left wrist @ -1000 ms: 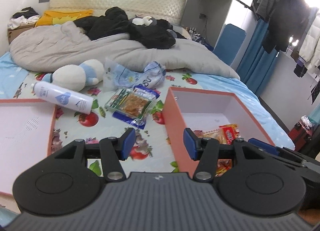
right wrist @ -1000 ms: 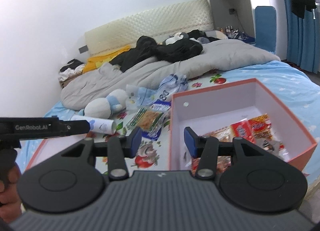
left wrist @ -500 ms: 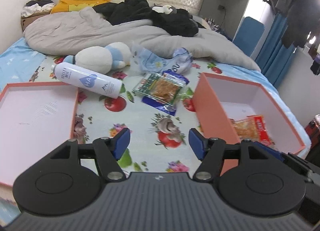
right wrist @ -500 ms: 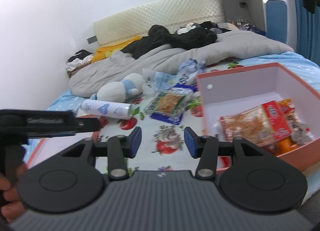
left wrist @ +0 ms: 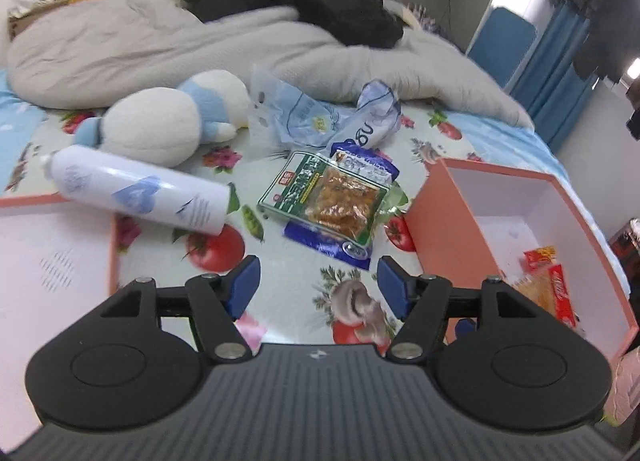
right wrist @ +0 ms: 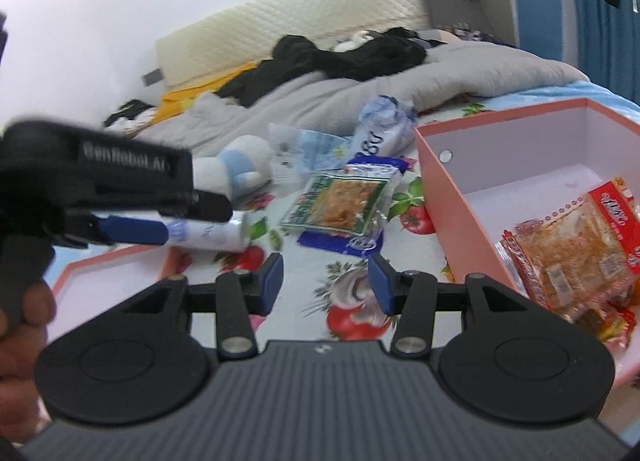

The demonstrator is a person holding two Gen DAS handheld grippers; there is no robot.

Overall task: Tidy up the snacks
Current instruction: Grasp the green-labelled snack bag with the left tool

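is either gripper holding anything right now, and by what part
Nothing is held: the left gripper and right gripper are both open and empty above the bedsheet.

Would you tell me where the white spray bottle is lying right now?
In the left wrist view, the white spray bottle lies on its side on the bedsheet, left of the green snack packet, just in front of the plush toy.

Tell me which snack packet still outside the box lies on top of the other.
The green-edged clear packet showing orange-brown pieces lies on top; the dark blue packet is beneath it, only its edges showing, left of the pink box.
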